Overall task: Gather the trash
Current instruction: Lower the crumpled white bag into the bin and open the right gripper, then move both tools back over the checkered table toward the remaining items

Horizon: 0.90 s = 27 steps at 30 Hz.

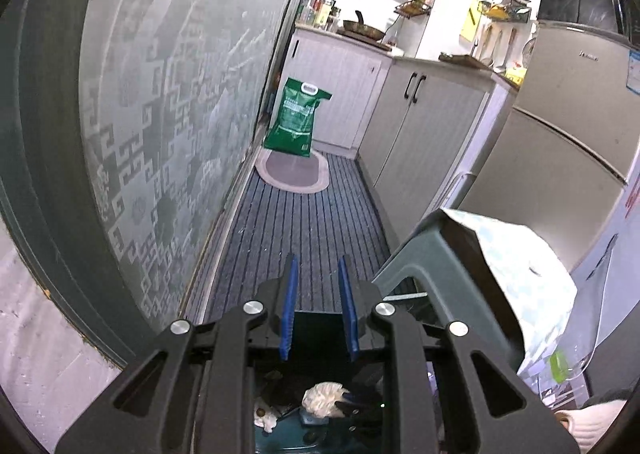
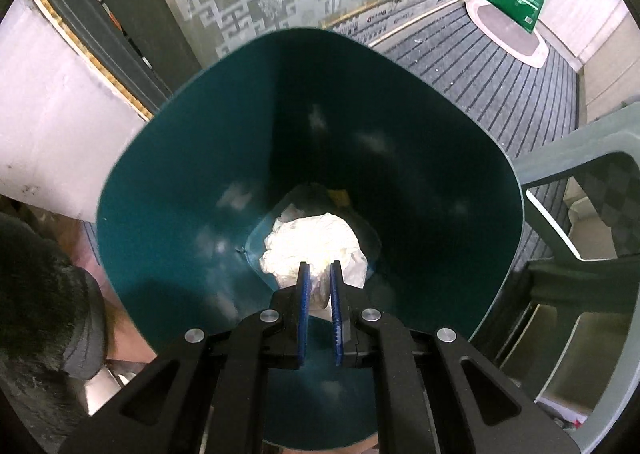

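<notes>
A dark teal bin [image 2: 192,182] fills the right wrist view, seen from above. My right gripper [image 2: 320,266] reaches down inside it, shut on a crumpled white paper wad [image 2: 312,238] low in the bin. In the left wrist view my left gripper [image 1: 318,260] hovers over the bin's far wall [image 1: 320,330]. Its blue pads stand apart, with only the striped floor behind the gap. Below it the same paper wad [image 1: 324,398] shows, with the right gripper's dark fingers [image 1: 360,406] on it and other scraps [image 1: 266,420] at the bottom.
A grey-green plastic stool [image 1: 432,254] stands right beside the bin, with a pale printed pack [image 1: 520,266] on it. A patterned glass door [image 1: 160,114] runs along the left. Cabinets [image 1: 420,126] and a fridge [image 1: 568,114] line the right. Farther off are a green bag [image 1: 298,118] and an oval mat [image 1: 292,170].
</notes>
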Motion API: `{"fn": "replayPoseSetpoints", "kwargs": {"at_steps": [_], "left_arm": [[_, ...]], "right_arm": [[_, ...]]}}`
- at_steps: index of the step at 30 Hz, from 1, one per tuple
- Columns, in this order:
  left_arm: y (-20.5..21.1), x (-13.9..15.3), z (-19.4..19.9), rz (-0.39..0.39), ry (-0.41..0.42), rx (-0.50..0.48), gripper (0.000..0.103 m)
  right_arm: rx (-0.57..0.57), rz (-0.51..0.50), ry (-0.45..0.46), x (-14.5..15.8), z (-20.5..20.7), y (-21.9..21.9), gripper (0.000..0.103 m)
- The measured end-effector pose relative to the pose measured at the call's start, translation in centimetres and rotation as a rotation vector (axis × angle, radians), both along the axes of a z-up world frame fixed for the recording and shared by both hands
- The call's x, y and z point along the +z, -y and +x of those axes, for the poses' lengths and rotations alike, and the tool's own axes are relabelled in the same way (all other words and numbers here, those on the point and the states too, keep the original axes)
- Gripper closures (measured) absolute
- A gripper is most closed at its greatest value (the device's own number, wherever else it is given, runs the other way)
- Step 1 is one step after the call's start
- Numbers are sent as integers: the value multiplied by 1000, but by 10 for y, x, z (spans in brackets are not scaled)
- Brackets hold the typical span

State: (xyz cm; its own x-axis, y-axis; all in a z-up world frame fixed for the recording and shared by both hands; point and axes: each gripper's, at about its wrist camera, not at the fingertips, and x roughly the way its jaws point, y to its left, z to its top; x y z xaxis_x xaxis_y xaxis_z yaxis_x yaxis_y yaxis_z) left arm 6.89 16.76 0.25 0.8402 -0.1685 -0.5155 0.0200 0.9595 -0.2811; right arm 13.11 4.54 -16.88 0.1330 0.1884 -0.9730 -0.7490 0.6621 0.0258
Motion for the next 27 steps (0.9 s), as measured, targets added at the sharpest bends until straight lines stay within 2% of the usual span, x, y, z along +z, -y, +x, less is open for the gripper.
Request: {"fn": "replayPoseSetpoints", "kwargs": {"at_steps": [9,16,17,19,20,22,27], "left_arm": [[3,6,0,-12,20,-6,81],[9,11,0,-16,34,-13,81],[10,11,1,-16,35,-15,81],[12,12,2,-14,36,-19,80],[13,13,3,-13,37,-20,80],[16,14,3,-11,41,-23,79],[19,18,4,-8,53,-19,78]], "right_arm": [[12,-53,-4,-20,-2,0,93],[18,-63,4,-23,-4,4,92],[19,-60,2,-23,-4,4,89],[16,-48,2,-21,-3,4,77],[20,-41,7,-19,-4,4,75],[25,-22,11,-15,-6,5,59],[45,36,34,5,-12,4,58]]}}
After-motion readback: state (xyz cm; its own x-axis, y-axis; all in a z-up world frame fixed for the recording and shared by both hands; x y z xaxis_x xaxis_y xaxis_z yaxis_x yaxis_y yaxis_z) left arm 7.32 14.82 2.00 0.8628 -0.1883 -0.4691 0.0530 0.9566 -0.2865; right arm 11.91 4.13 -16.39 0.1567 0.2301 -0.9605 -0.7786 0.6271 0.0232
